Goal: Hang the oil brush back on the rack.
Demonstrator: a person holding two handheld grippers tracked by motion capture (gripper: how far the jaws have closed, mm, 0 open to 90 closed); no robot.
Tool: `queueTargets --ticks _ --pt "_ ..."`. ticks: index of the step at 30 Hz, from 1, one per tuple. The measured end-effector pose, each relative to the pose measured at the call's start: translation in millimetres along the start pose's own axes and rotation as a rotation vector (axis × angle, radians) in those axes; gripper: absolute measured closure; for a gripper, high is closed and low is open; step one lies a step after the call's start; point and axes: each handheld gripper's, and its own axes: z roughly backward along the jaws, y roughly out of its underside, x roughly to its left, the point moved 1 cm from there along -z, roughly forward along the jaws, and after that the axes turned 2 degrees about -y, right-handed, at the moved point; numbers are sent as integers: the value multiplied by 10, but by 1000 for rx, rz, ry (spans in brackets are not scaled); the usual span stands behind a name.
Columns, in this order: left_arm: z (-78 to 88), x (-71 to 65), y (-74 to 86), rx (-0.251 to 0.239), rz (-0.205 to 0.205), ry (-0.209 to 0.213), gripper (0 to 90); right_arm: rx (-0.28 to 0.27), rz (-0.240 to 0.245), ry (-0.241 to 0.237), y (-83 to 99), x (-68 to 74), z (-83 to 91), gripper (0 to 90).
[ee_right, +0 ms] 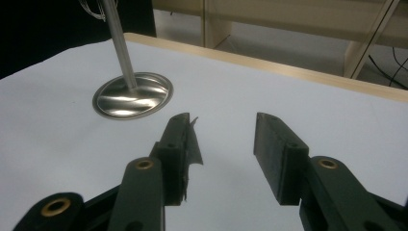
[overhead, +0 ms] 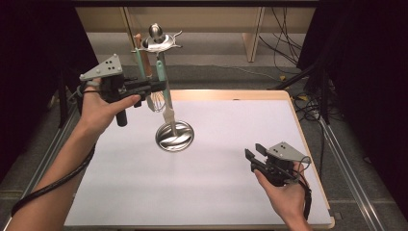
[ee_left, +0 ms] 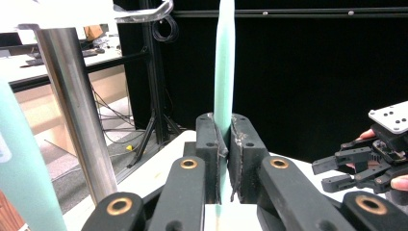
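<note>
Clearly left gripper (ee_left: pixel 223 144) clamping mint spatula handle (ee_left: pixel 223 62) — right gripper (ee_right: pixel 226 144) agape

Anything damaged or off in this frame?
Yes: the pad lining on the right gripper is peeling, with a torn flap hanging off the inner face of one jaw. The left gripper pads look frayed too, clamped on the green utensil handle.
</note>
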Motion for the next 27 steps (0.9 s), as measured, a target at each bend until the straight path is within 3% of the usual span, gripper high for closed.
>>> queueTargets --ticks 1,2,3,9,12,14,16,19,21,25,27 --pt "-1 1 -2 0 3 2 833 10 3 -7 0 -1 6 580" --pt "-3 3 -4 0 4 3 833 -28 16 6 13 -2 -22 580" --pt "-6 6 -7 0 2 4 833 6 42 -7 9 -23 -4 580" --pt "-17 17 -27 -2 5 4 833 -28 27 5 13 -19 -22 580" --pt "-16 21 -38 0 1 4 833 8 6 -4 7 -4 6 580" --pt "-18 19 -39 3 0 4 833 -4 37 2 3 -31 -3 580" --pt "-18 20 -42 3 -1 4 833 -16 14 -2 12 -12 -21 580" --pt "-22 28 -43 0 3 5 833 10 16 -7 9 -14 2 580" --pt "-23 32 -43 3 1 4 833 -6 37 10 9 -30 -5 580" --pt "-22 30 -47 2 2 7 833 5 16 -11 8 -13 -2 580" --pt "-17 35 -52 3 0 5 833 -22 32 5 11 -21 -17 580"
